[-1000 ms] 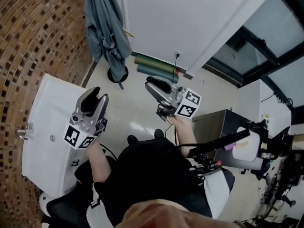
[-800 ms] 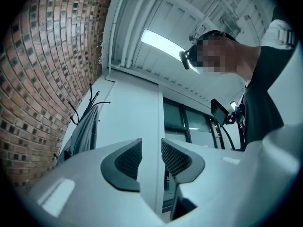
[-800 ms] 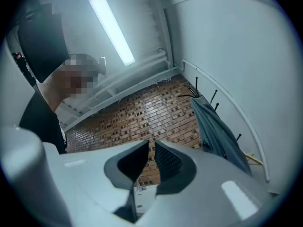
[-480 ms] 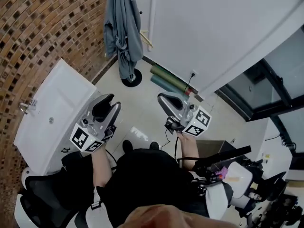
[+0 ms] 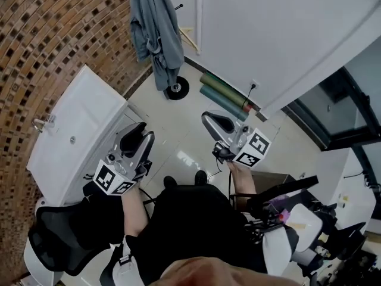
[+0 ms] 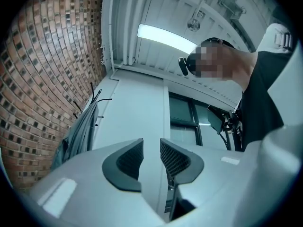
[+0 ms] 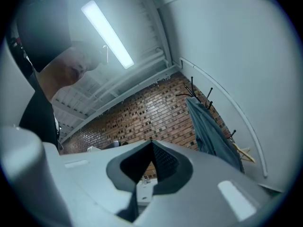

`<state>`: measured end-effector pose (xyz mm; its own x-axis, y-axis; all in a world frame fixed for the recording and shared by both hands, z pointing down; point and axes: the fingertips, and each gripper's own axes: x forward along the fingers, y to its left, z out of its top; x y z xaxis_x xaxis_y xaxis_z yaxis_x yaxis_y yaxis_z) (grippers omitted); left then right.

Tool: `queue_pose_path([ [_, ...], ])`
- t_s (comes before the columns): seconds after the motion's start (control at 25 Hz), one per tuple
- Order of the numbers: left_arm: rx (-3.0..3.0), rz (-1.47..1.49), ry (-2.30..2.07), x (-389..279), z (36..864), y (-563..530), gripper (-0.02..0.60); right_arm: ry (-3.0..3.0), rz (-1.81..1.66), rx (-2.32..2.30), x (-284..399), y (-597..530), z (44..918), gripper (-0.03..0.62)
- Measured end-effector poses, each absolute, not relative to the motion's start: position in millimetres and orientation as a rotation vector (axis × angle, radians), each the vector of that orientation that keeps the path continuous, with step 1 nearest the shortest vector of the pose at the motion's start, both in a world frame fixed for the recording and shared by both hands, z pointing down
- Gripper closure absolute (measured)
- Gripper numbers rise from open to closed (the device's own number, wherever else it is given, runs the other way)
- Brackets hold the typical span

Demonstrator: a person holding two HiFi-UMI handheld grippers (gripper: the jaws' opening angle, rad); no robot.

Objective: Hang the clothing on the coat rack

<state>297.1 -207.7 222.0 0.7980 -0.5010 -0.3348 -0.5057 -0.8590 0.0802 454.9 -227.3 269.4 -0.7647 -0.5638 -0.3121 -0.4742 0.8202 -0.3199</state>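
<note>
A grey-blue garment (image 5: pixel 156 31) hangs on the black coat rack (image 5: pixel 176 89) in the corner where brick wall meets white wall. It also shows in the right gripper view as the garment (image 7: pixel 210 134), and in the left gripper view as the garment (image 6: pixel 80 134). My left gripper (image 5: pixel 137 137) is held up in front of me, far from the rack; its jaws are closing and nothing is between them. My right gripper (image 5: pixel 214 123) is shut and empty, also well short of the rack.
A white cabinet (image 5: pixel 77 133) with a tap stands at the left by the brick wall. Two green rolls (image 5: pixel 223 97) lie at the foot of the white wall. A wooden hanger (image 5: pixel 186 37) leans by the rack. A black chair (image 5: pixel 56 240) is behind my left arm.
The head view has shifted, so the rack and garment now sit further right and lower in the frame. Both grippers have stayed raised in front of me and have come slightly lower in the frame.
</note>
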Motion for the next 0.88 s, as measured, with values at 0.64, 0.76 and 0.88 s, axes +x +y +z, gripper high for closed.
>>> queue_pose_path([
  [0.64, -2.886, 0.710, 0.696, 246, 180, -197, 0.485, 2.659, -0.128, -0.887, 406, -201, 228, 0.591],
  [0.76, -2.903, 0.739, 0.680, 246, 183, -195, 0.489, 2.662, -0.122, -0.925, 408, -193, 227, 0.591],
  [0.88, -2.918, 0.736, 0.673, 240, 186, -189, 0.489, 2.664, -0.131, -0.953, 403, -189, 230, 0.591],
])
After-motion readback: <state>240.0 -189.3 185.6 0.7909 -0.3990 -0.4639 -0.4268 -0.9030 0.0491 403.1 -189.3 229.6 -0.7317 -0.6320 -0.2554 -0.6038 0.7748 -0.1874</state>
